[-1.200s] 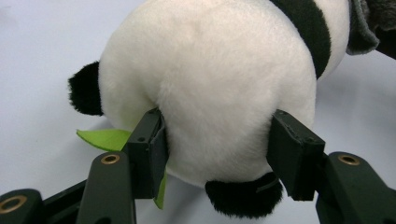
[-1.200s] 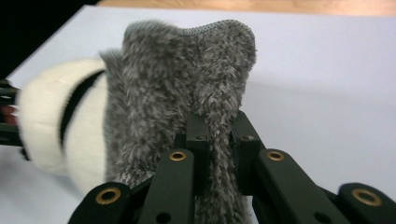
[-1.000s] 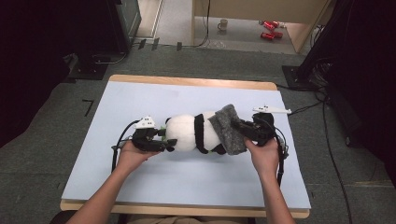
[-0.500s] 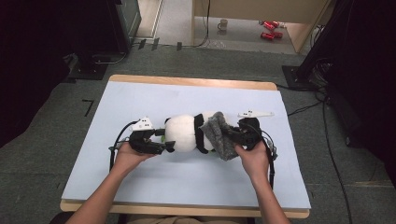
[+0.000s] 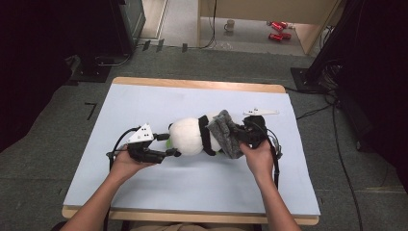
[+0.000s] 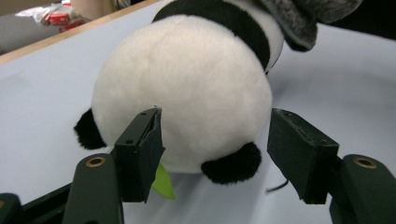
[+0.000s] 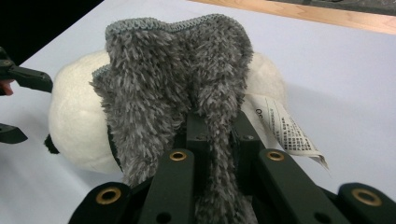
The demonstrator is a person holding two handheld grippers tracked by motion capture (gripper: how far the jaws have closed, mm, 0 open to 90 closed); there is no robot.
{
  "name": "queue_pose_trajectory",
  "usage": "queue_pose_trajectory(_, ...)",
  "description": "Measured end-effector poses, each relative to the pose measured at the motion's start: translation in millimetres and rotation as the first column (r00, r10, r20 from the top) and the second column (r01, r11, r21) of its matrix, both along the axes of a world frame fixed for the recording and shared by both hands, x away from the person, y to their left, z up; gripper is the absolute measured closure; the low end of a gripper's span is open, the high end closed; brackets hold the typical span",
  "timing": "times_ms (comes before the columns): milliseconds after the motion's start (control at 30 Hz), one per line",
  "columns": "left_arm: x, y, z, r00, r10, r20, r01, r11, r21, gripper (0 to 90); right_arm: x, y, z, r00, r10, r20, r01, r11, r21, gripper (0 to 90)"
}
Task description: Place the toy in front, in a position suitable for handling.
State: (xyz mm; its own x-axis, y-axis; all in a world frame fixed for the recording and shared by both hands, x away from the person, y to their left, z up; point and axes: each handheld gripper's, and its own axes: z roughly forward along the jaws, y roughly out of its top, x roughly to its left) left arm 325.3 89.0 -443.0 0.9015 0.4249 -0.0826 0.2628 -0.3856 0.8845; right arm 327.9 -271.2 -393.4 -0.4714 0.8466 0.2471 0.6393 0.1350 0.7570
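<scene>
Looks like a lab / recording room, not a home. Wooden table [image 5: 202, 85] w/ pale blue mat [image 5: 159, 103] at centre of frame, on grey carpet floor [image 5: 53, 159]. Cables [image 5: 337, 144] trail across floor at right; dark equipment rack [image 5: 122, 24] upper left; black stand base [image 5: 303, 77] upper right; mug [image 5: 230, 25] on floor, top centre.

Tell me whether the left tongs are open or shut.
Open. The left tongs stand apart on either side of the plush panda's rounded end, having just widened and eased back slightly; neither pad presses it.
</scene>
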Motion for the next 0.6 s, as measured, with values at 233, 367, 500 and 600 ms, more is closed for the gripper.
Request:
queue_pose_trajectory(233,6.0,-13.4,-13.2,1.0,0.002,-0.002,-0.002,0.998,0.063,31.2,5.0,0.3,1.2,1.0,0.0,-0.005,0.0,1.0,0.011,82.0)
queue_pose_trajectory(367,6.9,-20.9,-17.6,0.9993,0.024,0.03,-0.027,0.9966,0.078,21.7,11.2,3.1,3.0,1.0,-0.003,0.006,0.003,1.0,0.016,82.0)
queue_pose_trajectory(500,10.3,-22.6,-19.6,0.9974,0.067,0.029,-0.068,0.995,0.072,20.8,19.6,5.3,5.1,1.0,-0.007,0.007,0.007,1.0,0.03,81.9)
queue_pose_trajectory(600,12.9,-24.2,-21.8,0.9952,0.091,0.034,-0.093,0.9936,0.063,20.6,25.2,6.5,6.7,0.9999,-0.011,0.011,0.011,0.999,0.043,81.7)
